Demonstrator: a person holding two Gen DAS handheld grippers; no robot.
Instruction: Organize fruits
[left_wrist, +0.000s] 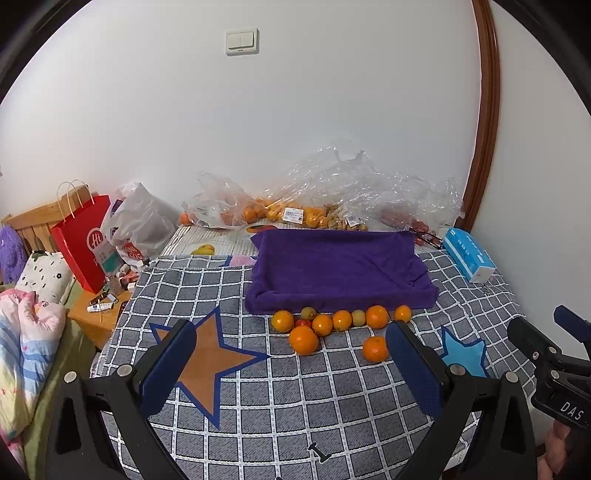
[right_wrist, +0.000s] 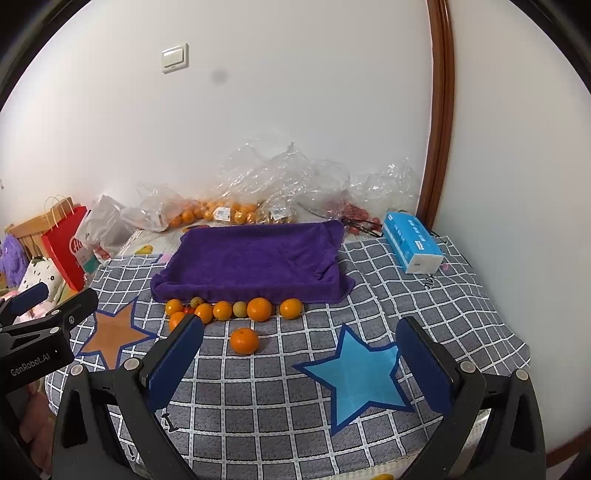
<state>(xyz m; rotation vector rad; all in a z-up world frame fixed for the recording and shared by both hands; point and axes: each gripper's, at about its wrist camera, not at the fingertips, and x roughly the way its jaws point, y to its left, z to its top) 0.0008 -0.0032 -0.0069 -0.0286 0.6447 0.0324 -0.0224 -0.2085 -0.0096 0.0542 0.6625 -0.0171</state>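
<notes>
Where round glossy oranges (left_wrist: 341, 319) line the plush purple tray (left_wrist: 338, 273), both grippers (left_wrist: 291, 363) (right_wrist: 301, 363) wide open, empty.

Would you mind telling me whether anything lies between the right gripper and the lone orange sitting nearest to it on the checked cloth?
Nothing visible does. The right gripper is open, and only bare checked cloth lies between it and the lone orange, which sits apart from the fruit row along the purple tray.

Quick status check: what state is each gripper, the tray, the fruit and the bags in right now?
left gripper: open, empty
right gripper: open, empty
purple tray: empty
loose fruit: lined up against the tray's front edge
lone orange: apart, nearer the grippers
plastic bags: opened, fruit inside
tissue pack: lying flat
</notes>
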